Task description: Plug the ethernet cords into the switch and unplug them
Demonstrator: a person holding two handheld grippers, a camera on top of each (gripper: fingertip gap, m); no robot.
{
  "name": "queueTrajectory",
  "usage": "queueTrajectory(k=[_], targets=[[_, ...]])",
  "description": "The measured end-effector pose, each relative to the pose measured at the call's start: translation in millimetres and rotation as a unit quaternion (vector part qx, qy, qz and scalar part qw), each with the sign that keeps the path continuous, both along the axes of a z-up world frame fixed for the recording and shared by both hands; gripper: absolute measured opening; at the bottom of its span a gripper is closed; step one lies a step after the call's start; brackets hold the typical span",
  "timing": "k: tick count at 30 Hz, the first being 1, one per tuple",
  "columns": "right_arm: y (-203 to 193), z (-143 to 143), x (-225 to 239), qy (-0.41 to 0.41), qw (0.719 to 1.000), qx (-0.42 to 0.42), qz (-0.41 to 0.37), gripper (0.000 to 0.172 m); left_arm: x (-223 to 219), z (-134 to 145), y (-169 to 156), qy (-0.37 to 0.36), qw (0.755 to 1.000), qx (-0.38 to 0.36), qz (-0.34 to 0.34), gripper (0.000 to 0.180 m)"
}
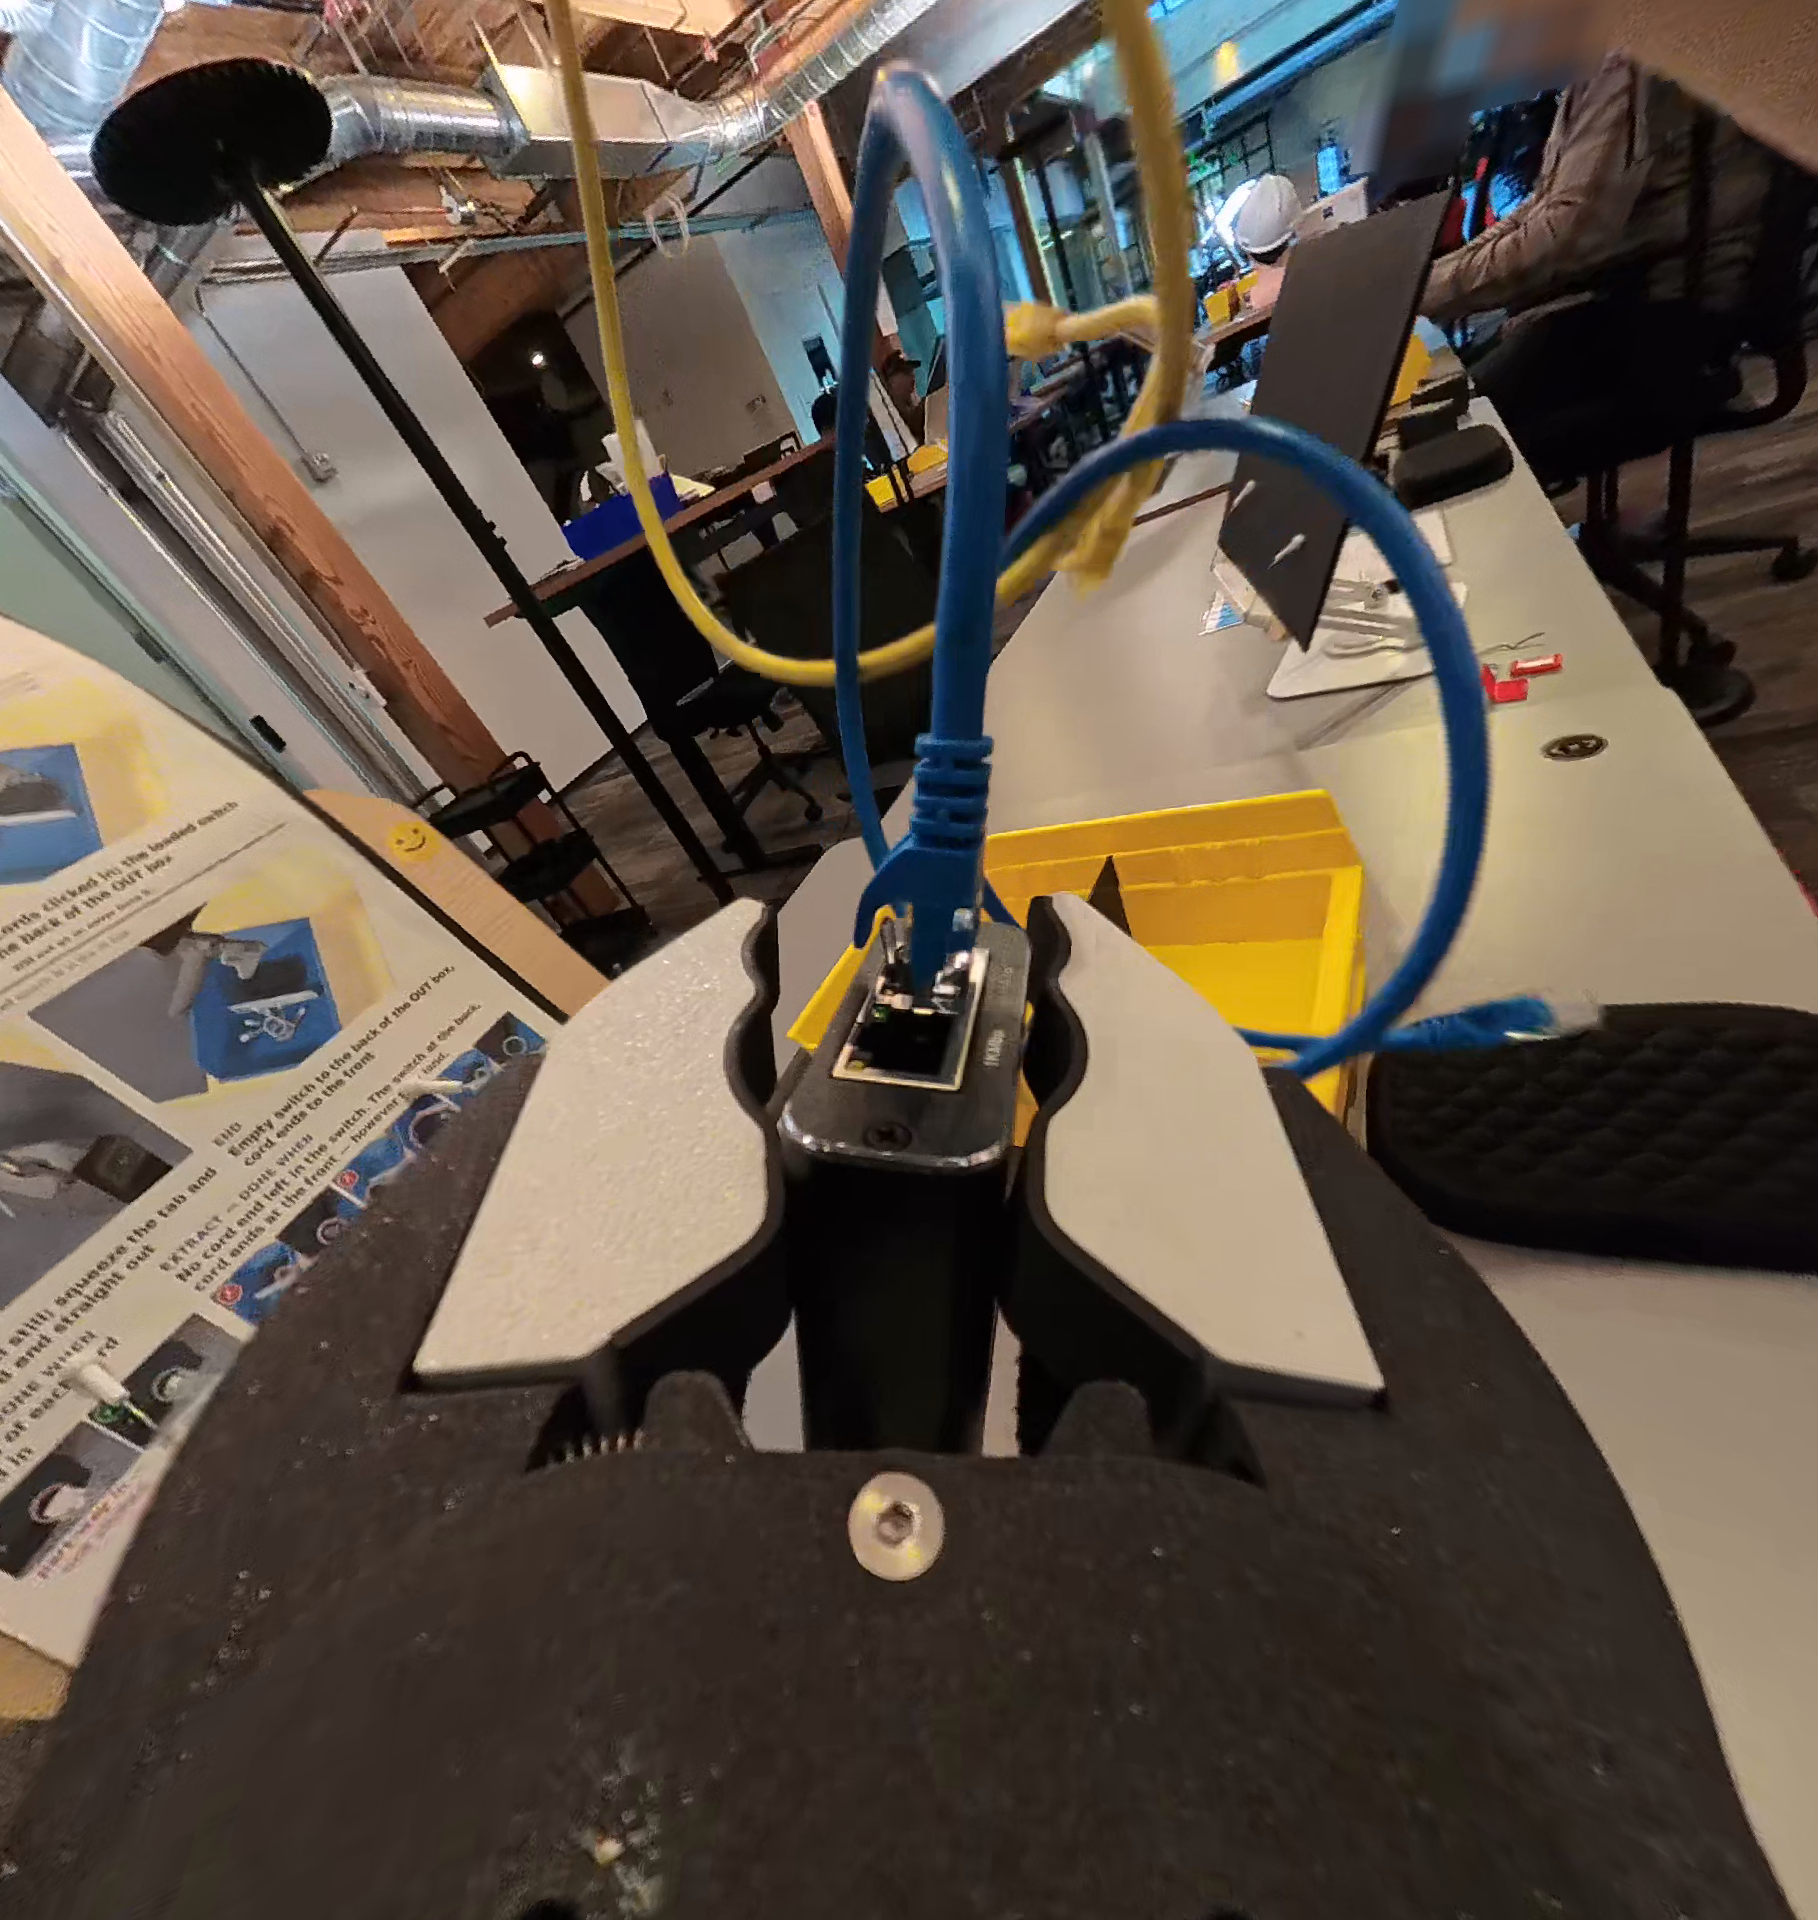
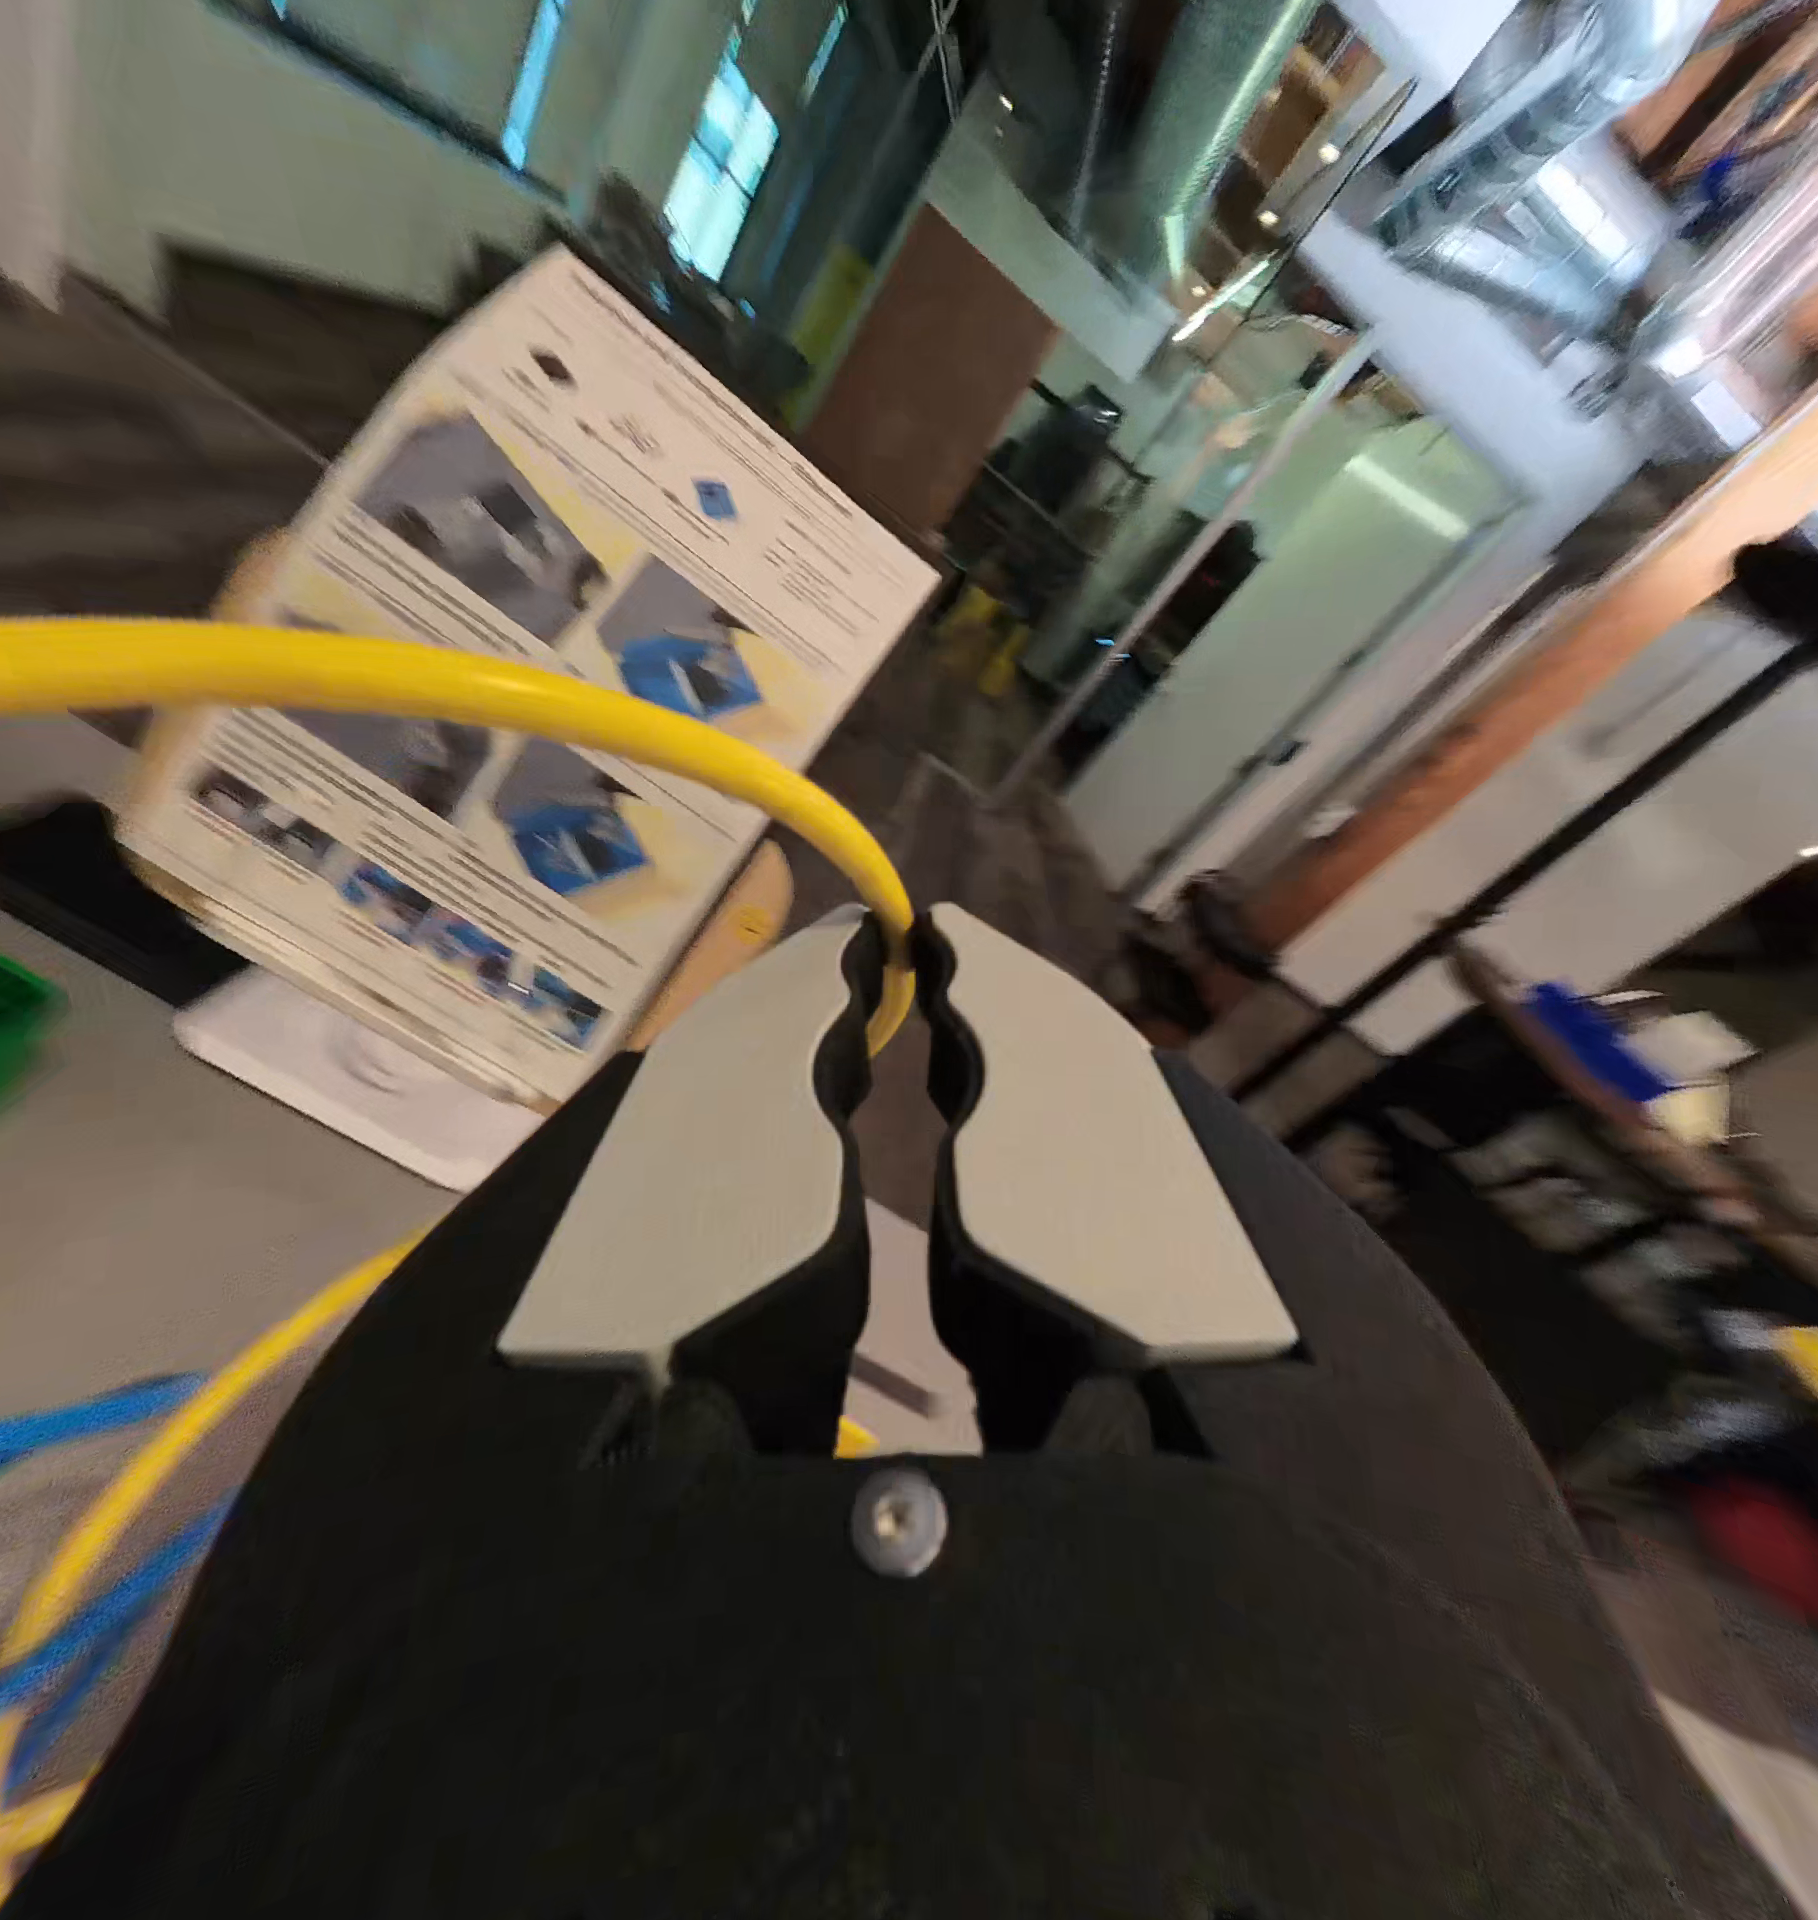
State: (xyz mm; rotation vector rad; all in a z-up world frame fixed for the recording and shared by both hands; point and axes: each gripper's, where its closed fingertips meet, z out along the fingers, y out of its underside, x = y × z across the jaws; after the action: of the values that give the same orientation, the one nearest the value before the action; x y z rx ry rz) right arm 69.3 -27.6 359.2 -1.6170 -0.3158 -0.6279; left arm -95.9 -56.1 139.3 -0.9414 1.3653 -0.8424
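**Switch in left tongs, yellow cord in right**

Item 1. Left gripper [image 1: 900, 997]: clenched on the black switch [image 1: 900, 1195], pads pressing its two sides. The switch is held off the tabletop, port face outward, above the near rim of the yellow bin [image 1: 1248, 862].

Item 2. Blue cord [image 1: 946, 520]: one connector seated in the far port of the switch; the near port is open. The cord loops up and round to the right, and its free plug [image 1: 1518, 1023] hangs beside the black padded rest [image 1: 1632, 1132] at the right edge of the grey tabletop [image 1: 1611, 1455].

Item 3. Right gripper [image 2: 897, 940]: fingertips pinched on the yellow cord [image 2: 469, 675], which arcs away leftward. In the left wrist view, the yellow cord [image 1: 614, 416] hangs in loops behind the blue one.

Item 4. Instruction board [image 1: 157, 1039]: stands at the left edge of the tabletop.
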Motion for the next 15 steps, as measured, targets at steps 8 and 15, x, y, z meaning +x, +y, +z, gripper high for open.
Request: queueTrajectory(k=[8, 15], targets=[[32, -58, 25, 0.417, 0.892, 0.064, 0.164, 0.006, -8, 7, 37, -0.040, 0.995, -0.021, 0.092, 0.045], [5, -29, -5, 0.365, 0.860, 0.146, 0.326, 0.006, -6, -5, 52, -0.020, 0.994, -0.056, 0.092, 0.045]])
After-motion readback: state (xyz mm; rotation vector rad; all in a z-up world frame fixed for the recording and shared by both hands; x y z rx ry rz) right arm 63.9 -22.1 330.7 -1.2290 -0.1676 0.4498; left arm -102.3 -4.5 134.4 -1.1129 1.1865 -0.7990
